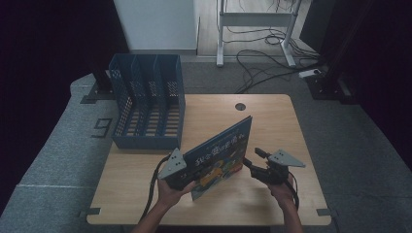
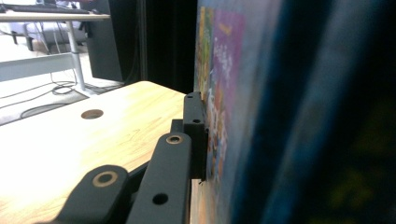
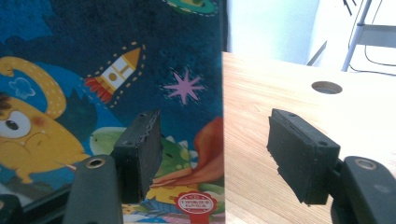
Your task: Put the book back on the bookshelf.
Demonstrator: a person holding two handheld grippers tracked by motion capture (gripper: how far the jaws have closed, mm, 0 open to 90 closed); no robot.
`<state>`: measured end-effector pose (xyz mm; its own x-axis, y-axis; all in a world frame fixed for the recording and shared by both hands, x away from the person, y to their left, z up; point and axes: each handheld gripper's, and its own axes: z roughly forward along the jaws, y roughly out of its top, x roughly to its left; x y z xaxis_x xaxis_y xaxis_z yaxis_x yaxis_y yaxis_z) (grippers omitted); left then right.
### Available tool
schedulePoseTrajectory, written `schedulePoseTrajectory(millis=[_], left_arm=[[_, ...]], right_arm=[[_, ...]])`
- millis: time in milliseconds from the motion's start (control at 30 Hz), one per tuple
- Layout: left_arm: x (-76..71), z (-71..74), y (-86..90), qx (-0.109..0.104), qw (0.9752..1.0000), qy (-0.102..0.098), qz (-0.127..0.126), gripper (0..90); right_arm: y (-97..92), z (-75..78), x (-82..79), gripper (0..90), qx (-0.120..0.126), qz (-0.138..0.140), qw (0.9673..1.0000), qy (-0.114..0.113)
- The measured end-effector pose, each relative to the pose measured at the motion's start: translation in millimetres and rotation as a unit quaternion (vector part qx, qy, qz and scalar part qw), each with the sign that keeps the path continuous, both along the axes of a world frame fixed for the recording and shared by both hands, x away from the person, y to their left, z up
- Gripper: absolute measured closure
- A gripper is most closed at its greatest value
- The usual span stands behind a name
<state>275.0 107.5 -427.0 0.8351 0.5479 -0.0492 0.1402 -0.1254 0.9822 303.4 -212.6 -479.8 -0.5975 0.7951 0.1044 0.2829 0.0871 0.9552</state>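
A blue picture book (image 1: 221,145) with a space cartoon cover stands tilted on its lower edge on the wooden table (image 1: 272,121). My left gripper (image 1: 193,180) is shut on the book's lower left corner. In the left gripper view one black finger (image 2: 194,135) presses flat on the cover (image 2: 243,116), and the other finger is hidden behind the book. My right gripper (image 1: 253,158) is open just right of the book. In the right gripper view the gripper (image 3: 219,154) straddles the book's edge (image 3: 187,88) without its pads touching it.
A blue perforated file rack (image 1: 148,102) with several slots stands at the table's far left. A round cable hole (image 1: 240,106) lies near the far edge. Beyond the table are a white desk frame (image 1: 255,19) and cables (image 1: 272,63) on the floor.
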Motion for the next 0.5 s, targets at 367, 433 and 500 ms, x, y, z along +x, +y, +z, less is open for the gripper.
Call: schedulePoseTrajectory(millis=[367,433,500], left_arm=[[-3.0,6.6,8.8,-0.03,0.9994,0.006,0.018,82.2],[-3.3,9.0,10.9,-0.033,0.9993,0.006,0.017,82.2],[-4.3,11.3,13.2,-0.035,0.9992,0.007,0.017,82.3]], right_arm=[[-12.6,-0.3,-1.6,34.7,0.013,-0.017,0.9998,0.005],[-14.1,-0.6,-2.0,34.7,0.014,-0.02,0.9997,0.005],[-14.9,-0.6,-2.3,34.8,0.015,-0.022,0.9996,0.006]])
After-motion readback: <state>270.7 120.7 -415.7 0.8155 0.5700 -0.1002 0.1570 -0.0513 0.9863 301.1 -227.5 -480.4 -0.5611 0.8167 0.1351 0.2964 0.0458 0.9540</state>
